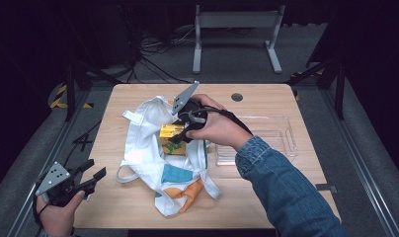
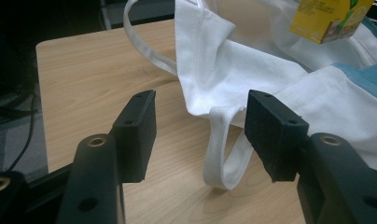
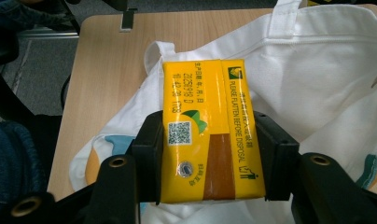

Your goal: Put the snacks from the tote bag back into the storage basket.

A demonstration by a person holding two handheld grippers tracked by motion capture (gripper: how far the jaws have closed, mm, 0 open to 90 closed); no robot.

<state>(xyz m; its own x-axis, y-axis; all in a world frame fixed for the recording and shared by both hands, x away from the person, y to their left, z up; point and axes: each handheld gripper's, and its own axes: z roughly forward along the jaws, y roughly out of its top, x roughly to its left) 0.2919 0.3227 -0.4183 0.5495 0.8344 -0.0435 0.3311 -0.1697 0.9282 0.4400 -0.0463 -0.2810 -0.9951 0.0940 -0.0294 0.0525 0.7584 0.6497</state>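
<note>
A white cloth tote bag (image 1: 153, 143) with teal and orange patches lies across the middle of the wooden table (image 1: 266, 98). Above it my right gripper (image 1: 180, 137) is shut on a yellow drink carton (image 1: 172, 139); in the right gripper view the carton (image 3: 207, 130) sits squeezed between both pads (image 3: 149, 154), with the bag (image 3: 326, 79) underneath. My left gripper (image 1: 96, 177) hangs open at the table's front left corner. In the left gripper view its jaws (image 2: 200, 133) are spread with nothing in them, a white bag handle (image 2: 221, 149) lies on the table beyond them, and the carton (image 2: 329, 18) shows at top right.
A clear plastic tray (image 1: 266, 140) rests on the table to the right of the bag, partly under my right forearm. A round grommet hole (image 1: 237, 97) marks the far edge. Beyond the table stand a white frame (image 1: 234, 34) and cables on the floor.
</note>
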